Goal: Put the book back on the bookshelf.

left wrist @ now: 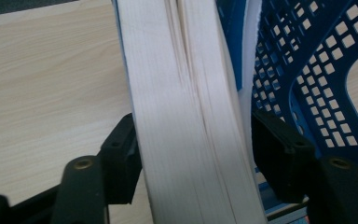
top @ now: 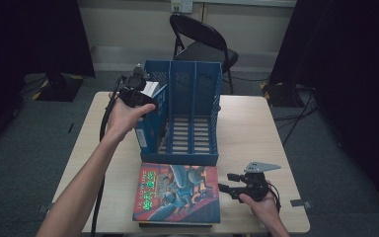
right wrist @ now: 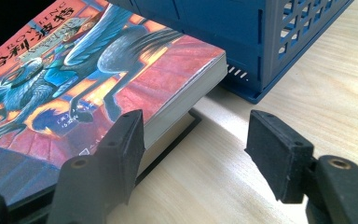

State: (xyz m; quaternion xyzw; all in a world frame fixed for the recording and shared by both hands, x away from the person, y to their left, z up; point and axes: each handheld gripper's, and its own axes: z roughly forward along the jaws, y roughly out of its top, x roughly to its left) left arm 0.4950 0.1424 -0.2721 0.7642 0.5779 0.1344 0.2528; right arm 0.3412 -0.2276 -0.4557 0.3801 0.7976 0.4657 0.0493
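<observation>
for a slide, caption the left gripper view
Left gripper fingers straddle a book's page edge beside the blue file rack.

Thick white-paged book (left wrist: 191, 121) upright between your left tongs (left wrist: 193, 154), pads on its covers, blue rack (left wrist: 307, 93) just beyond

a recording lab: black curtains (top: 24, 34), folding chair (top: 202, 39), lone table (top: 256, 133).

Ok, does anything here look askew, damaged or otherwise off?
Nothing looks damaged or spilled. One oddity: the white-paged book between the left hand-held gripper's jaws leans at the blue file rack's leftmost slot rather than standing upright. The colourful book lies flat on another book, whose dark edge pokes out beneath it.
</observation>
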